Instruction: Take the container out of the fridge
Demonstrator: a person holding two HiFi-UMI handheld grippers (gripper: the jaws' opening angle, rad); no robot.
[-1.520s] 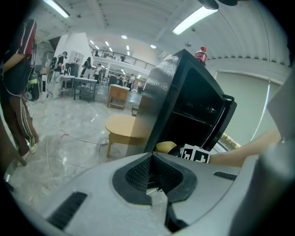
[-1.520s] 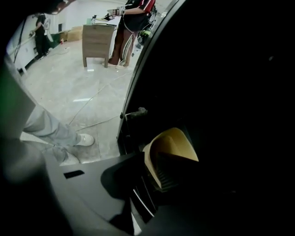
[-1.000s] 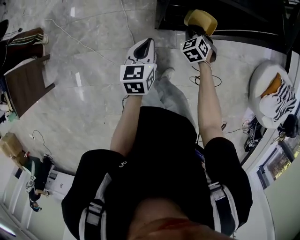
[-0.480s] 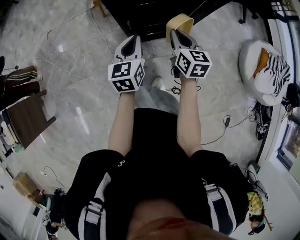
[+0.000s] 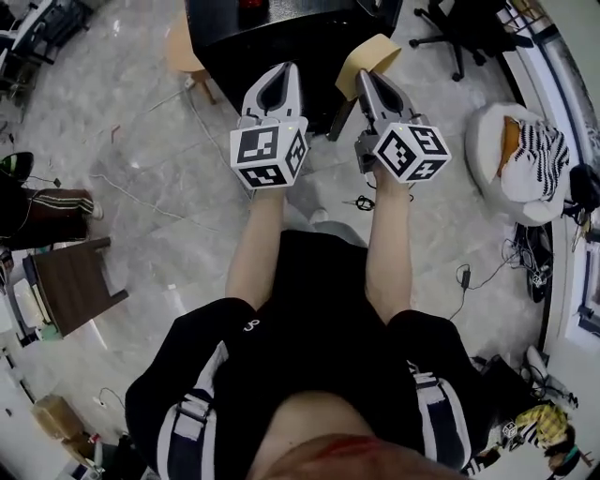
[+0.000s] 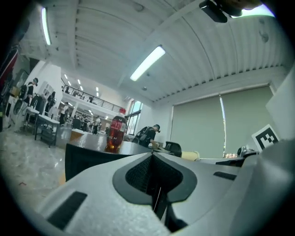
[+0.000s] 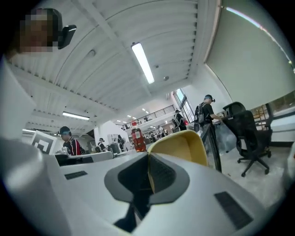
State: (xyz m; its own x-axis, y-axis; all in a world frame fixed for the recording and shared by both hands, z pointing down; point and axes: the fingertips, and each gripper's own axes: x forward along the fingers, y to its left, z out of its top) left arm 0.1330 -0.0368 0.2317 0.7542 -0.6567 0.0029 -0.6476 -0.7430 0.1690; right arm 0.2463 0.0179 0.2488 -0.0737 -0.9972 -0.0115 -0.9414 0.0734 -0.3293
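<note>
We're looking down on grey marble floor (image 5: 141, 187) all around, and at 12 o'clock the big black table (image 5: 281, 42) fills the top of the head view. Out at 3 o'clock sits a white cushioned seat (image 5: 506, 173) with a striped cloth on it, and at 1 o'clock there's a black office chair (image 5: 459, 28).

Both arms are stretched forward. The right gripper (image 5: 367, 77) has its jaws clamped down on the rim of the yellow container (image 5: 367, 54), which is up in the air at the table's near edge, tilted, just ahead of the jaw tips at 12 o'clock from them. The left gripper (image 5: 279, 73) is pressed fully closed with nothing in it, just beside the right one at its 9 o'clock.

The right gripper view gives us what the head view can't: the thin container (image 7: 182, 145) wall pinched between the pads of the gripper (image 7: 148, 161), its smooth yellow inside turned to us; we can't see down to the bottom. Both gripper views also pick out a bottle (image 7: 138, 139) standing upright on the table, red cap and label, with dark drink showing. In the left gripper view that bottle (image 6: 115, 134) rises at 11 o'clock above the closed jaws of the gripper (image 6: 153, 159).
</note>
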